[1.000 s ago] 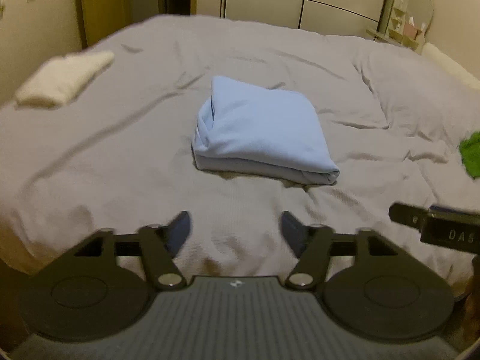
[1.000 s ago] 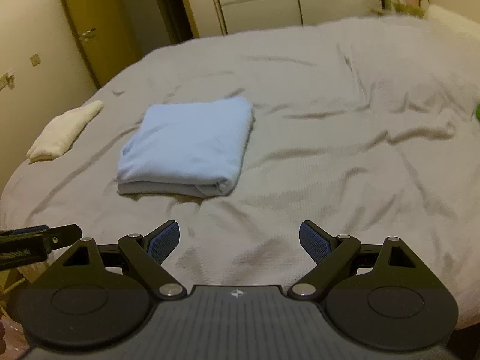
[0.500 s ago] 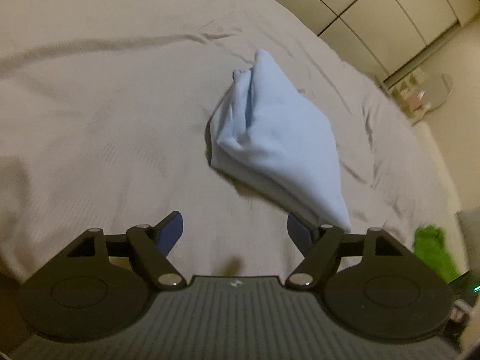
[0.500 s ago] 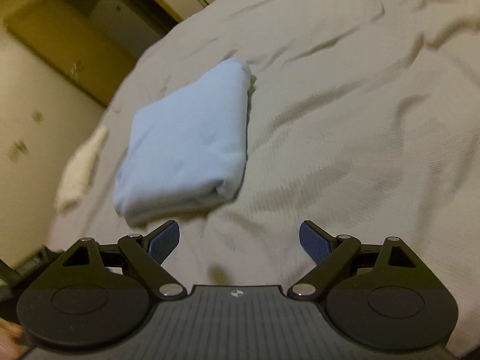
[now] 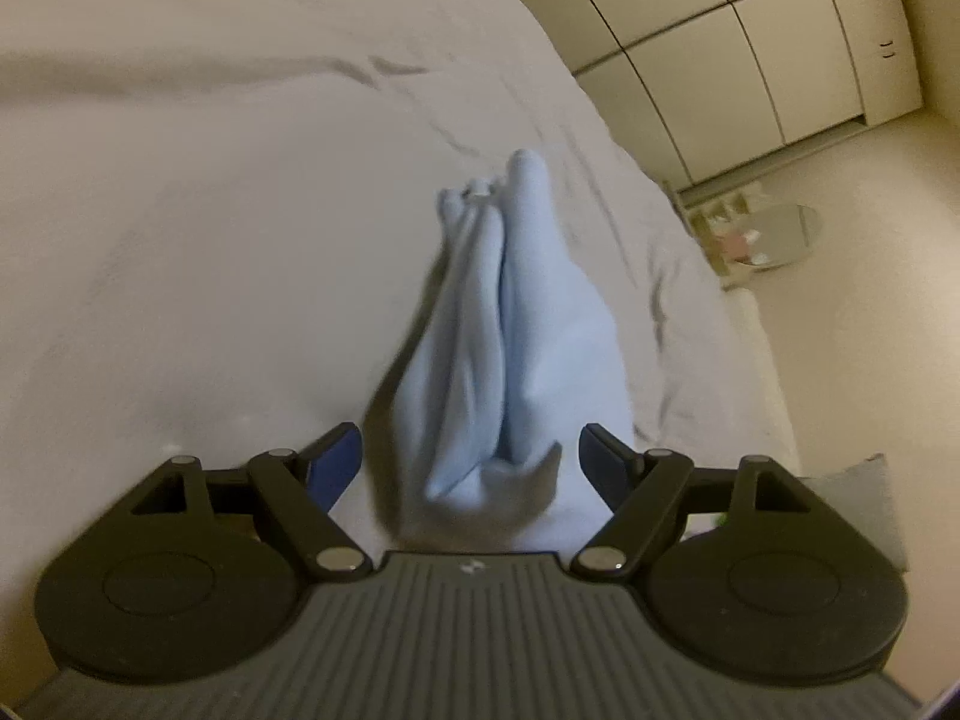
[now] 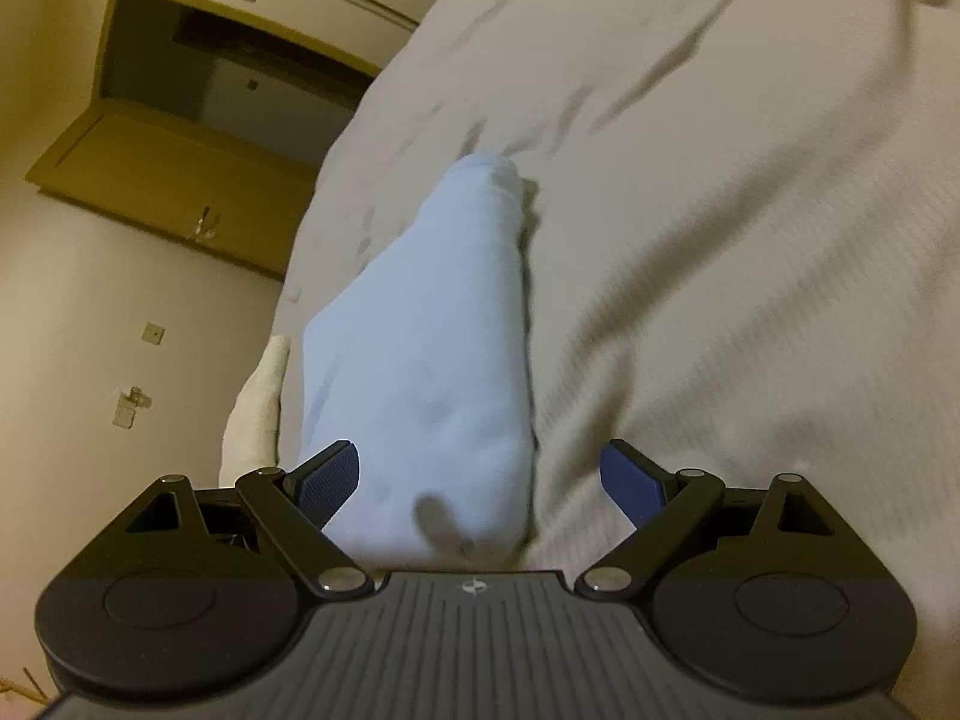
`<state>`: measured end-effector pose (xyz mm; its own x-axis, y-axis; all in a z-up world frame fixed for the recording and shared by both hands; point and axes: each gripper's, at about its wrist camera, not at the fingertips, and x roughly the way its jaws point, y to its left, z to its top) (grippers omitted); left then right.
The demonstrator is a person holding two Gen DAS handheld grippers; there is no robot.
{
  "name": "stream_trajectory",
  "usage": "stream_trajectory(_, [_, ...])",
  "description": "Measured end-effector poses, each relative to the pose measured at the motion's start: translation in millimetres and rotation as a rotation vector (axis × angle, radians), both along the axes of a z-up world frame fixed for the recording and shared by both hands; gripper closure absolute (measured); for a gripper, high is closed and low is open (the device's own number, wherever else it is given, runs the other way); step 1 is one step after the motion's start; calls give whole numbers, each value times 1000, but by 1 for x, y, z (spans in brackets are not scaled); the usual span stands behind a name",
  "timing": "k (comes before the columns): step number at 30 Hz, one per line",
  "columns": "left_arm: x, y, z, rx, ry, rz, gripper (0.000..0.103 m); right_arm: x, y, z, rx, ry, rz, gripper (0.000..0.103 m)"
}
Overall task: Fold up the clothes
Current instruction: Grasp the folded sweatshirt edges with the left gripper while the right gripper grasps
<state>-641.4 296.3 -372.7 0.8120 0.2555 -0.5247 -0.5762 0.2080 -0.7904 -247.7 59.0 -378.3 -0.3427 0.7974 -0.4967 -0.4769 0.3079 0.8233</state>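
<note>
Left hand-held gripper [image 5: 470, 456] has its jaws spread and opening, straddling the near end of the folded light-blue garment [image 5: 528, 324]; pads look clear of the cloth, so nothing is gripped. Right hand-held gripper [image 6: 479, 473] is wide open too, with the garment's [image 6: 432, 360] near edge between its jaws toward the left pad and no visible pinch. Both views are rolled, so each jaw pair appears to bracket the bundle's thickness rather than lie flat across it; my read is a two-point pickup of the finished stack from one edge. Going by size: the bed [image 5: 210, 252], under a wrinkled grey cover, carries everything and is soft, so the pads can probably dig in under the bottom layer. The garment sits about mid-bed, already a compact multi-layer block; the layered edges face the left gripper, the smooth top face shows in the right view. A small cream cloth [image 6: 255, 402] lies at the bed's edge beyond the blue bundle, apart from the work, likely already finished or waiting. Wardrobe doors [image 5: 720, 60] and a wooden door [image 6: 180, 180] are background only. Risk as I judge it: closing on the upper layers only would peel the fold open.
</note>
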Motion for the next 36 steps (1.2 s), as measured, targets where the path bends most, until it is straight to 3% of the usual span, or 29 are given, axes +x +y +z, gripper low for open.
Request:
stream_trajectory(5, [27, 29, -7, -3, -25, -77, 30, 9, 36, -2, -12, -12, 46, 14])
stream_trajectory(10, [47, 55, -15, -3, -45, -131, 43, 18, 73, -15, 0, 4, 94, 24])
stream_trajectory(13, [59, 73, -24, -18, -75, -176, 53, 24, 96, -23, 20, 26, 135, 34])
stream_trajectory(17, [71, 89, -36, -42, -105, -221, 67, 25, 116, -34, 34, 38, 201, 57])
stream_trajectory(18, [73, 89, -36, -42, -95, -222, 70, 25, 117, -36, 27, 48, 200, 64])
stream_trajectory(23, [90, 94, -20, -56, -4, -225, 78, 29, 122, -29, -63, 82, 173, 76])
stream_trajectory(25, [97, 94, -2, -53, 55, -232, 81, 26, 128, -15, -107, 68, 166, 78])
stream_trajectory(28, [103, 91, 34, -56, 124, -221, 81, 17, 133, 29, -132, 20, 192, 80])
stream_trajectory(36, [58, 50, 148, -94, 122, -56, 82, -3, 139, 149, -119, 21, 307, 80])
